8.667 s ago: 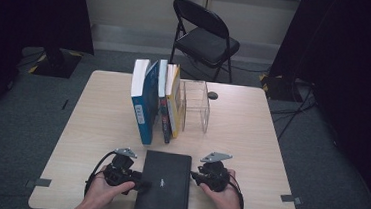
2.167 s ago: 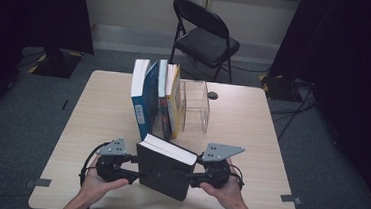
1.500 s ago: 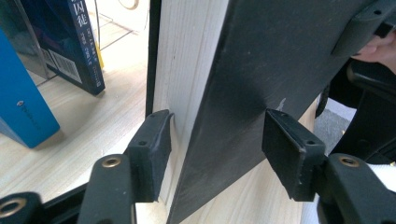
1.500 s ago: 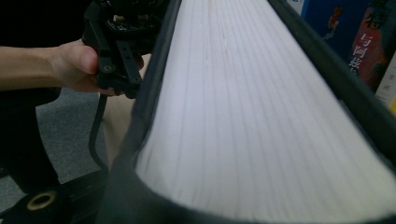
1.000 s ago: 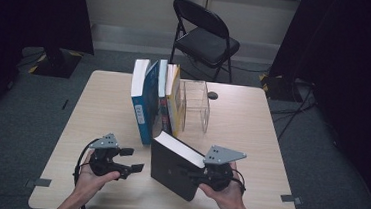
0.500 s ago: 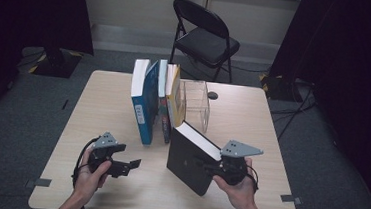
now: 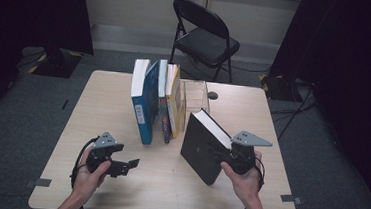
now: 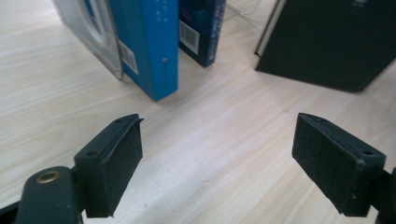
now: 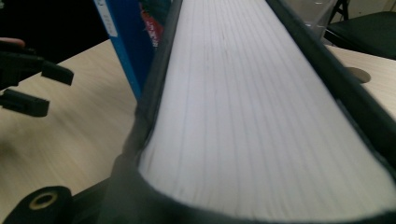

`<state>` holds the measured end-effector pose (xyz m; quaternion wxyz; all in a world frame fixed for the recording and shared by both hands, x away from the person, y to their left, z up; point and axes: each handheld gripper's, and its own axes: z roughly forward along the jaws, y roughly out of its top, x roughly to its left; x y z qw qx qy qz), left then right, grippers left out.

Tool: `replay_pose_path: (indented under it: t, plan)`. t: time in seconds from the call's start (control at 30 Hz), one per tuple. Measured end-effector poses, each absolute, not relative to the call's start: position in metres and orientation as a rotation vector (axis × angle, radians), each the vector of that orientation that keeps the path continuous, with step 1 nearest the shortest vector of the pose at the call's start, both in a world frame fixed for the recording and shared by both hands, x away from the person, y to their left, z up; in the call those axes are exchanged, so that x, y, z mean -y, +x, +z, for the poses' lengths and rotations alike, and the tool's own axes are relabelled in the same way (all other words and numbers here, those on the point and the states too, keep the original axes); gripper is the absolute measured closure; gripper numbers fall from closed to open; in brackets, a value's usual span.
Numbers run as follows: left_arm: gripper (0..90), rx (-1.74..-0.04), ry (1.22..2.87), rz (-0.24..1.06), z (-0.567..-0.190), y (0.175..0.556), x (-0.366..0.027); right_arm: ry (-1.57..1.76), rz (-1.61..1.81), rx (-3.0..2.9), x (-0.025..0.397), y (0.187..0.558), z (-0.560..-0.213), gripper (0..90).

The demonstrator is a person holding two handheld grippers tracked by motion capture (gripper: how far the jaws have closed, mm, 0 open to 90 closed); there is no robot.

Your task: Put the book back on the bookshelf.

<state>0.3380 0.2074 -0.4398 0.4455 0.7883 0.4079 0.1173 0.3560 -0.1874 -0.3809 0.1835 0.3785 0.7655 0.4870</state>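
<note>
A thick black book (image 7: 201, 147) stands tilted on the table, just right of the upright row of books (image 7: 152, 101). My right gripper (image 7: 223, 155) is shut on its right side. In the right gripper view its white page edge (image 9: 243, 107) runs away between the black covers. My left gripper (image 7: 129, 165) rests low over the front left of the table, open, with nothing between its pads (image 8: 114, 161). In the left gripper view the blue book (image 8: 149, 42) and the black book (image 8: 336, 42) stand ahead of the jaws.
A clear plastic holder (image 7: 196, 96) stands behind the black book, against the row. A small dark disc (image 7: 213, 95) lies beside it. A folding chair (image 7: 204, 38) stands beyond the table's far edge. Bare wood (image 7: 291, 143) lies to the right.
The black book lay flat between both grippers, then was stood up. The left gripper let go and drew back left. The right gripper has carried the book right and toward the row.
</note>
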Motion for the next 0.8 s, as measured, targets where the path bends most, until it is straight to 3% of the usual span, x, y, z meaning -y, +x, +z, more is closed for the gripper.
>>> replay_pose_path:
  t: [0.8]
  plan:
    - [18.4,-1.021,1.968,0.291,-0.44,0.339,-0.207,1.187,1.304,-2.074,0.182,0.387,-0.379,52.4]
